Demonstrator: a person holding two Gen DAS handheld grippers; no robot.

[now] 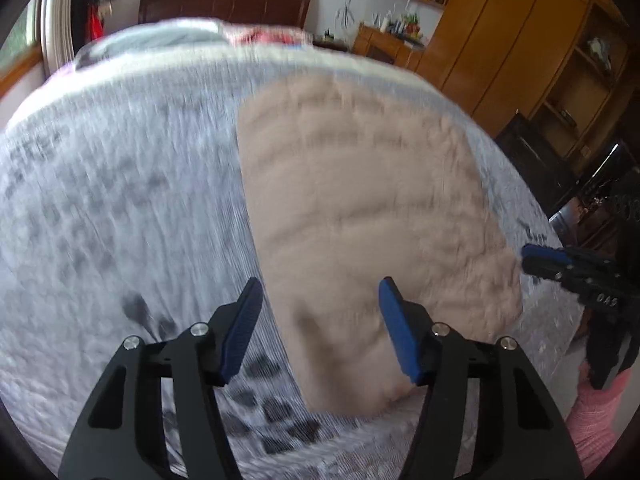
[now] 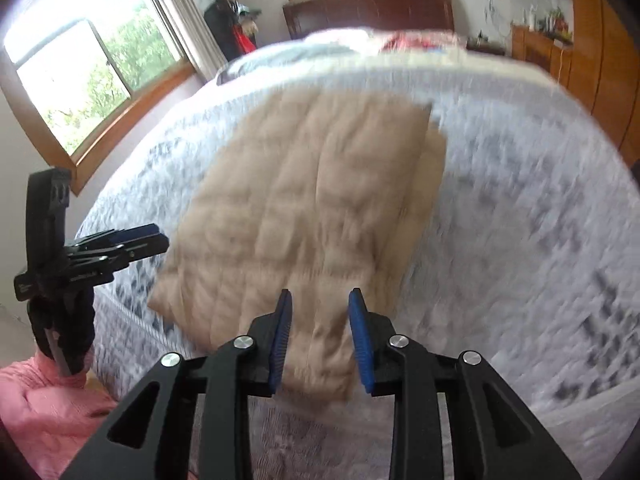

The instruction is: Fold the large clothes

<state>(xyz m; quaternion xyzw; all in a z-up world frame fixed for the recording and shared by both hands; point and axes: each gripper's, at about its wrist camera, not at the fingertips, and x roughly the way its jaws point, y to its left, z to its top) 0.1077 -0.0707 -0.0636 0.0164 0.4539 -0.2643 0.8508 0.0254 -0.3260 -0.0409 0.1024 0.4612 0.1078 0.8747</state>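
Your left gripper (image 1: 320, 292) has its blue-padded fingers spread wide with nothing between them, hanging above the near left part of the beige quilted garment (image 1: 360, 208), close to the near edge of the bed (image 1: 120, 200). Your right gripper (image 2: 320, 300) also has its fingers apart, though less widely, and it holds nothing; it hovers above the near end of the same garment (image 2: 312, 208). Each camera catches the other tool: the left view shows the right gripper (image 1: 536, 258) at the frame's right side, just off the garment's near right corner, seen edge-on so you cannot tell from there how far its fingers are parted, and the right view shows the left gripper (image 2: 132, 240) by the garment's left edge near the bed's left side, also edge-on. The right view gives you the garment whole: a folded, roughly rectangular puffy piece with stitched quilting lines, running lengthwise from the near edge of the bed toward the headboard (image 2: 368, 8), with a lower layer peeking out along its right edge and far right corner. The left view shows only its wrinkled top, blurred by motion, and adds the wooden wardrobe (image 1: 520, 40) to the right of the bed. The right view alone shows the large window (image 2: 92, 80) to the left. The bed carries a grey-and-white patterned cover, and a pink sleeve (image 2: 48, 400) appears below the left gripper.
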